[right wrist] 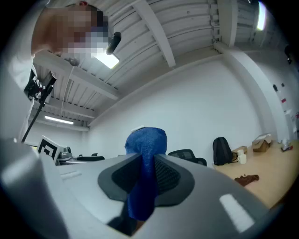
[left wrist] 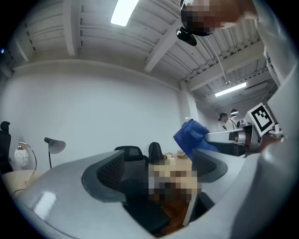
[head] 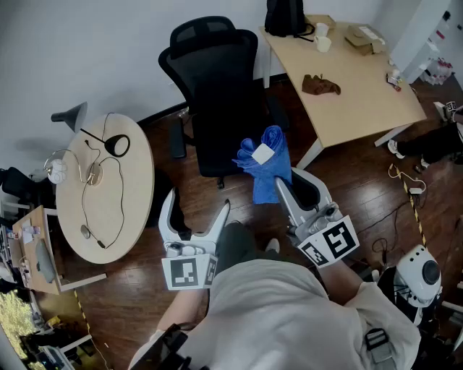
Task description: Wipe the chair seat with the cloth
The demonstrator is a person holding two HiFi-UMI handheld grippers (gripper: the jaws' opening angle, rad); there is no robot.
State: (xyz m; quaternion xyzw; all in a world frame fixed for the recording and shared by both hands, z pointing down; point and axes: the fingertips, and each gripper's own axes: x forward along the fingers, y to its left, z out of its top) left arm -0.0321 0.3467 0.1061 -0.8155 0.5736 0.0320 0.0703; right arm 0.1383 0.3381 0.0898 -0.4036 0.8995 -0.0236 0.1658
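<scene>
A black office chair (head: 215, 94) stands ahead of me on the wood floor, its seat (head: 230, 148) facing me. My right gripper (head: 283, 189) is shut on a blue cloth (head: 266, 165) with a white tag, held up just above the seat's near right edge. In the right gripper view the blue cloth (right wrist: 145, 172) is pinched between the jaws and sticks up past them. My left gripper (head: 194, 209) is open and holds nothing, near the chair's front left. In the left gripper view the chair (left wrist: 133, 161) shows between the jaws, with the cloth (left wrist: 194, 138) at the right.
A round light-wood table (head: 105, 184) with a lamp and cables stands at the left. A rectangular desk (head: 354, 83) at the right carries a backpack (head: 284, 16), cups, a box and a brown rag (head: 320, 85). Cables lie on the floor at the right.
</scene>
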